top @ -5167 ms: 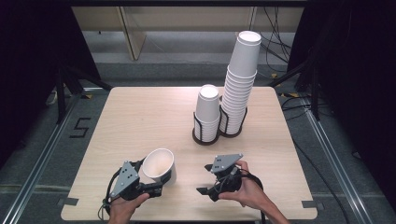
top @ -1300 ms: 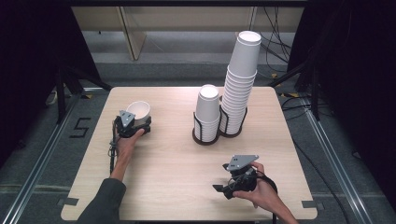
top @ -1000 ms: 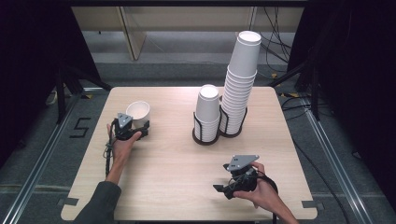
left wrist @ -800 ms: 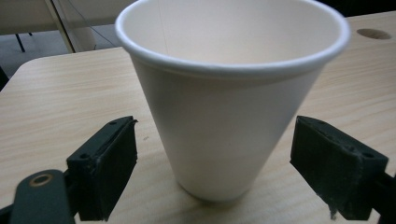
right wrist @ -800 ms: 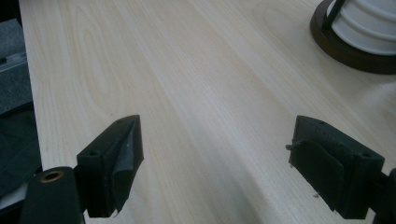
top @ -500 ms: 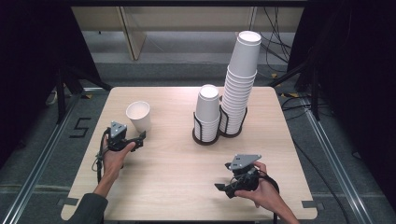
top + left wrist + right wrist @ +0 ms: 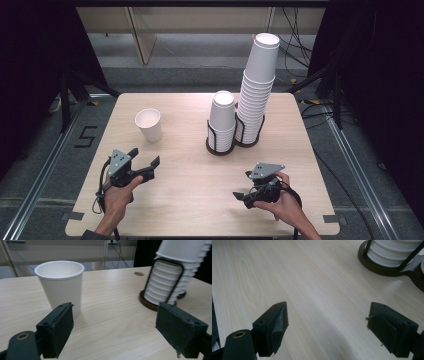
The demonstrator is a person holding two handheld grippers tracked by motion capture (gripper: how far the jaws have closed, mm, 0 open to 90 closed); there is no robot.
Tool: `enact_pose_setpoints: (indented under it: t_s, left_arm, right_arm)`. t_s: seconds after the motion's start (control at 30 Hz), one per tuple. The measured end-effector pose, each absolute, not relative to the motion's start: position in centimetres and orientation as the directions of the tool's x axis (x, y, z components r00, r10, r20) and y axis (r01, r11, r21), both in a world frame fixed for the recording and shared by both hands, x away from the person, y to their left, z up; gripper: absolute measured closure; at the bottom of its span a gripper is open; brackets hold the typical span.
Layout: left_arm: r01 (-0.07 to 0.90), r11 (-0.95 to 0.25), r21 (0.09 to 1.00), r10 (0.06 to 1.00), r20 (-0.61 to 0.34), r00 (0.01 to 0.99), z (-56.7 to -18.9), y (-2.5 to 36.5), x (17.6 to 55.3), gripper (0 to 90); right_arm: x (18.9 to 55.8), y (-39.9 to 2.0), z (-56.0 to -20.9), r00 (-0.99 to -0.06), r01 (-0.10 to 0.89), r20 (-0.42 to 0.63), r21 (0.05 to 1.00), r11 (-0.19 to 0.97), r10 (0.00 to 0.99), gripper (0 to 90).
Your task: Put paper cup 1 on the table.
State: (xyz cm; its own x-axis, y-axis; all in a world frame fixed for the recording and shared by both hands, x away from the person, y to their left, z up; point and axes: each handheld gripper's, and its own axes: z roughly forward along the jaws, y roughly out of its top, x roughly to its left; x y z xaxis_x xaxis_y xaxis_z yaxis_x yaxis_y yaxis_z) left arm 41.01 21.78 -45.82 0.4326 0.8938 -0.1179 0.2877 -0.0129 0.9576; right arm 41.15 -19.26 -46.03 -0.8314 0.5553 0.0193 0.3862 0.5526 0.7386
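A single white paper cup point(image 7: 149, 125) stands upright on the left part of the wooden table point(image 7: 190, 200), and it shows just beyond the left jaw in the left gripper view point(image 7: 61, 282). My left gripper point(image 7: 145, 156) is held near the front left, short of the cup and apart from it. Its jaws stand wide with nothing between them point(image 7: 115, 332). My right gripper point(image 7: 241, 185) rests near the front right, open over bare wood point(image 7: 328, 327).
Two wire holders with dark round bases stand at the table's middle back. One has a short stack of white cups point(image 7: 222, 120), the other a tall leaning stack point(image 7: 257, 85). The short stack point(image 7: 170, 282) lies ahead of the left gripper, to the right.
The left gripper let go of the cup, which now stands alone, and has drawn back toward the table's near edge. The right hand has kept still.
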Motion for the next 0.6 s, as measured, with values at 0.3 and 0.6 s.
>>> enact_pose_setpoints:
  t_s: [0.3,0.6]
  left_arm:
    - [0.242,-0.033,0.97,0.842,-0.103,0.529,-46.7,19.8,38.3,14.2]
    - [0.252,-0.047,0.967,0.791,-0.117,0.6,-48.1,18.4,36.4,14.1]
  right_arm:
    - [41.2,-19.7,-46.3,-0.824,0.405,0.036,0.734,0.545,0.565,17.5]
    - [41.1,-20.1,-46.4,-0.819,0.416,0.046,0.734,0.536,0.572,17.6]
